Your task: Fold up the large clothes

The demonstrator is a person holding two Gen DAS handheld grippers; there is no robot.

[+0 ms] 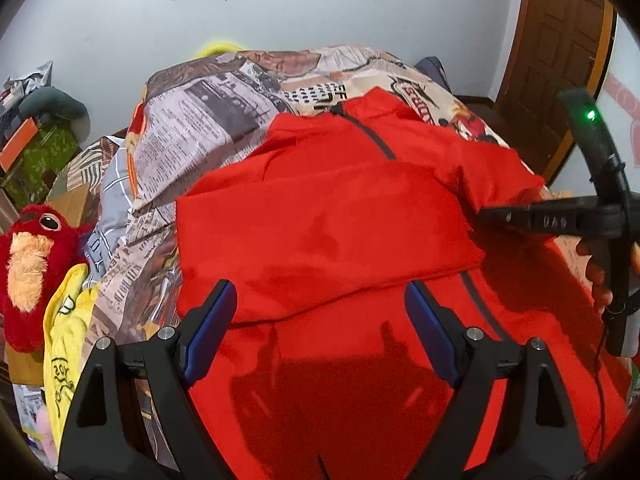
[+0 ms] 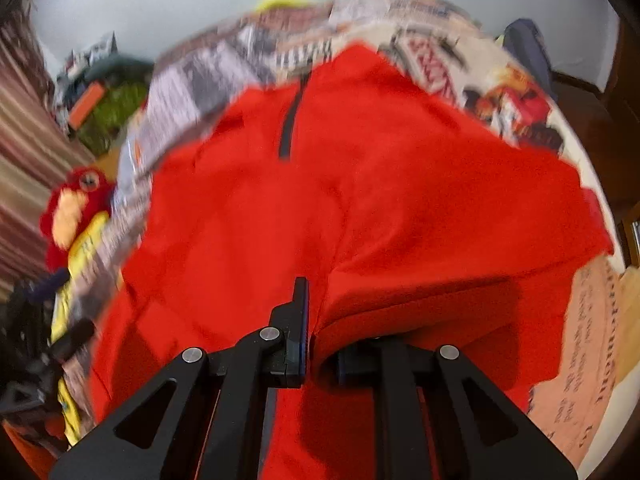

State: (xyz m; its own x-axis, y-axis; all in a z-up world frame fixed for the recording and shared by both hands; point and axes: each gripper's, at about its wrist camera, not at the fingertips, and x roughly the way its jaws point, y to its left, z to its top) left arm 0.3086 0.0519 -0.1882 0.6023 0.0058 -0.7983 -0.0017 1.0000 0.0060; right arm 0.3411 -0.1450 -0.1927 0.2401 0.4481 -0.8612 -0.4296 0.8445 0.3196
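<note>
At the bottom of the frame the left tool [image 1: 320, 316] hung spread over the red jacket [image 1: 340, 216] on the bed [image 1: 200, 120]. The right tool [image 2: 320, 320] pinched a sleeve, mid-fold; 1 sleeve already lay across, further folds remained.

We see a matt red cloth jacket [image 1: 328, 216] on a printed cloth sheet [image 1: 192, 128], a furry plush [image 1: 28, 264], matt black plastic fingers [image 1: 208, 320], a glossy wooden door [image 1: 560, 52].

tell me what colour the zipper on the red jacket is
Dark grey to black, on the red jacket; the zipper shows sharpest in the left wrist view.
</note>
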